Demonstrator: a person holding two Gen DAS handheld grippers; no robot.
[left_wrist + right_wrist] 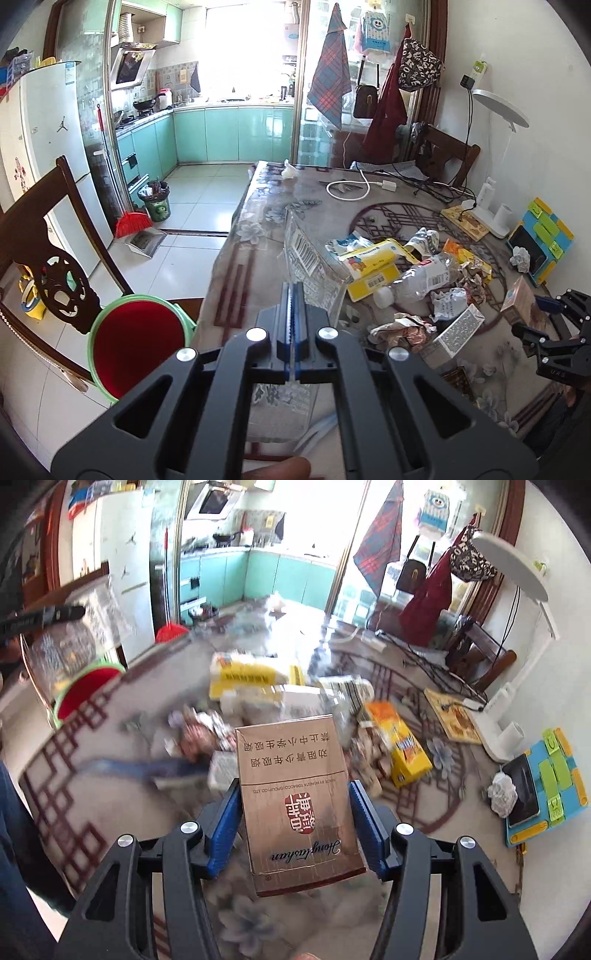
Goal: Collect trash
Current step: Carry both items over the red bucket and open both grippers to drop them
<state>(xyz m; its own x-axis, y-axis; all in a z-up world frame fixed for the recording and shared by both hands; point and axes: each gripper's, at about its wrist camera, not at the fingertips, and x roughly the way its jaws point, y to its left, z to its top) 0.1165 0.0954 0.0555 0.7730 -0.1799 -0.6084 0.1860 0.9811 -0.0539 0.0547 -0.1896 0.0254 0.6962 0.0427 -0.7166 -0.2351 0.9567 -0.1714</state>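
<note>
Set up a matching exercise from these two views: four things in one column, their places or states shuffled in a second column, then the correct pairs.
Things:
1. brown cigarette box
2. clear plastic wrapper
3. red bin with green rim
4. white charger cable

Places or states:
A. lying loose on the far part of the table
B. clamped in the left gripper
C. beside the table, by the chair
D. gripped between the blue pads of the right gripper

Pairs: 1-D, 2-B, 3-C, 4-A

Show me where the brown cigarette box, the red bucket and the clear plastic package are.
brown cigarette box [299, 801], right wrist view, middle of its printed top face.
red bucket [138, 345], left wrist view, red inside wall.
clear plastic package [306, 254], left wrist view, barcode label.
</note>
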